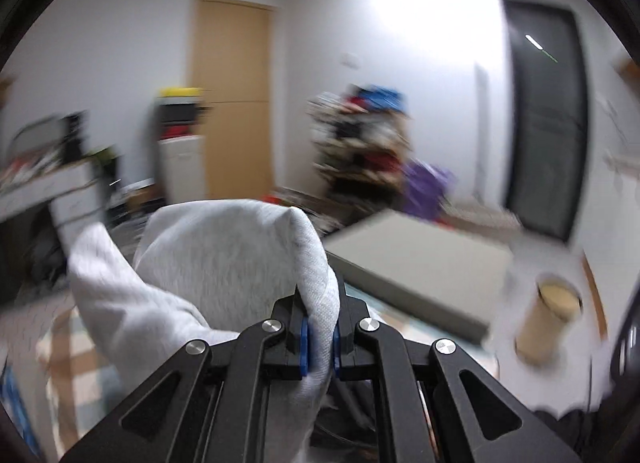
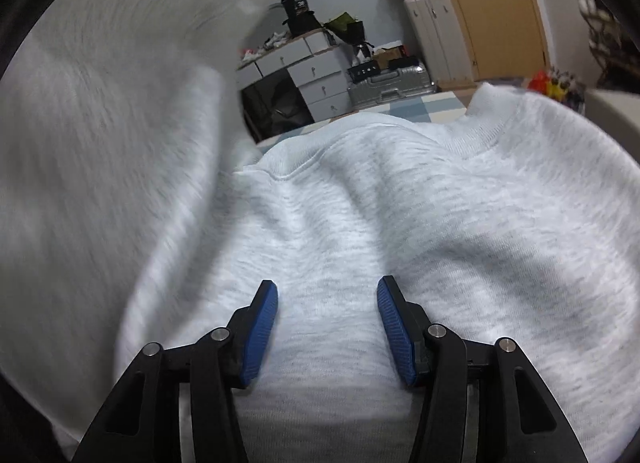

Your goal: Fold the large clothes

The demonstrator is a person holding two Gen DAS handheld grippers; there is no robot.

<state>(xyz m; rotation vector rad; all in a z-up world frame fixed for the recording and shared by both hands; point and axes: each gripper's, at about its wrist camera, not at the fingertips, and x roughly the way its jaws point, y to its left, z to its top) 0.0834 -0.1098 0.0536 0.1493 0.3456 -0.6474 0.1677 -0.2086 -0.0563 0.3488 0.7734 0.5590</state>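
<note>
A light grey sweatshirt (image 1: pixel 224 255) rises in a bunched fold in the left wrist view. My left gripper (image 1: pixel 319 303) is shut on that fold, which is pinched between the blue pads (image 1: pixel 305 343) and hangs down below them. In the right wrist view the same sweatshirt (image 2: pixel 360 203) lies spread out, with a seam (image 2: pixel 284 175) and a ribbed band (image 2: pixel 492 123) at its far side. A lifted part of it fills the left of the view, blurred. My right gripper (image 2: pixel 326 291) hovers low over the cloth, its blue pads (image 2: pixel 260 335) apart and not pinching it.
A grey flat board (image 1: pixel 420 263) and a tan cardboard tube (image 1: pixel 548 319) lie to the right of the left gripper. White drawers (image 2: pixel 316 71), a silver suitcase (image 2: pixel 388 85), a wooden door (image 2: pixel 492 11) and a checked floor mat (image 2: pixel 420 107) lie beyond the sweatshirt.
</note>
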